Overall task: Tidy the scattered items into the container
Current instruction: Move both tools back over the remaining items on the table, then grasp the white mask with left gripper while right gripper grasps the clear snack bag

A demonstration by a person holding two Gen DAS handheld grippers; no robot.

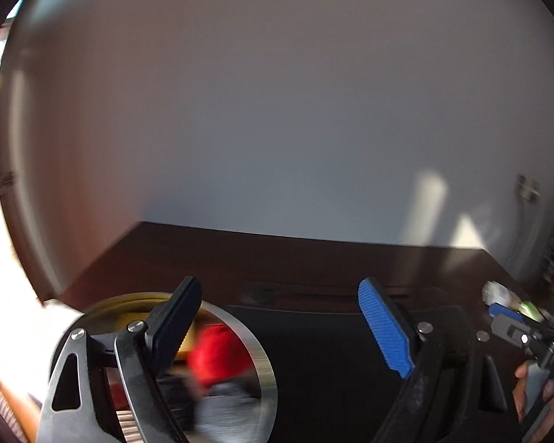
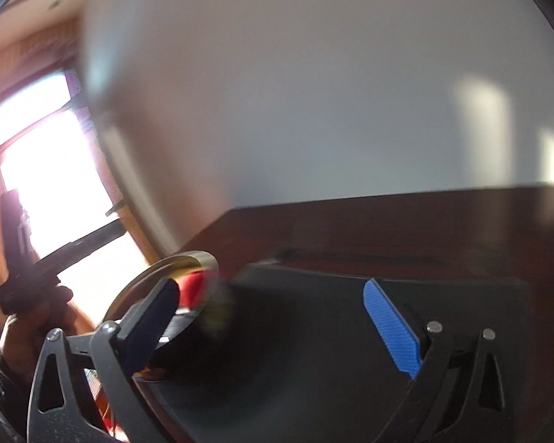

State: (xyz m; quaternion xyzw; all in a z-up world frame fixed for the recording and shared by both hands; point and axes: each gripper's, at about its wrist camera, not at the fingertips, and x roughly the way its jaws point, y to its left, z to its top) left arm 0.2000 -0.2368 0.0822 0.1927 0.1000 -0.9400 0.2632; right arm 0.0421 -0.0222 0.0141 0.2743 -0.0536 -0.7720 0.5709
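Since both tongs are spread wide with nothing between their jaws, the left gripper [image 1: 279,288] and the right gripper [image 2: 270,289] carry nothing at this moment. Both are lifted and look over the dark wooden table [image 1: 277,258] towards a pale wall, and both views are smeared. The container [image 1: 267,365], a round metal tin, sits near and to the left on the black mat [image 1: 332,369], right under the left gripper's black finger. It already holds a red item [image 1: 218,358], something yellow [image 1: 136,319] behind it and a grey item [image 1: 225,402] nearer the camera. Far to the right, well apart from the tin, a small white-and-green thing [image 1: 496,291] lies on the wood beside the person's right hand [image 1: 528,395]. It is too blurred to name, and a blue patch just beside it may be another item or only that gripper's pad. This would fit a pause between two drops into the tin as well as a tin nearly or quite filled, so I can judge no further. If that small thing belongs in the tin, the right gripper is the nearer one. A good pick would wait until the view steadies, come down squarely with the jaws wide, and close on its middle. The carry should cross the mat low, and the left gripper should keep off the rim so the tin is not knocked.
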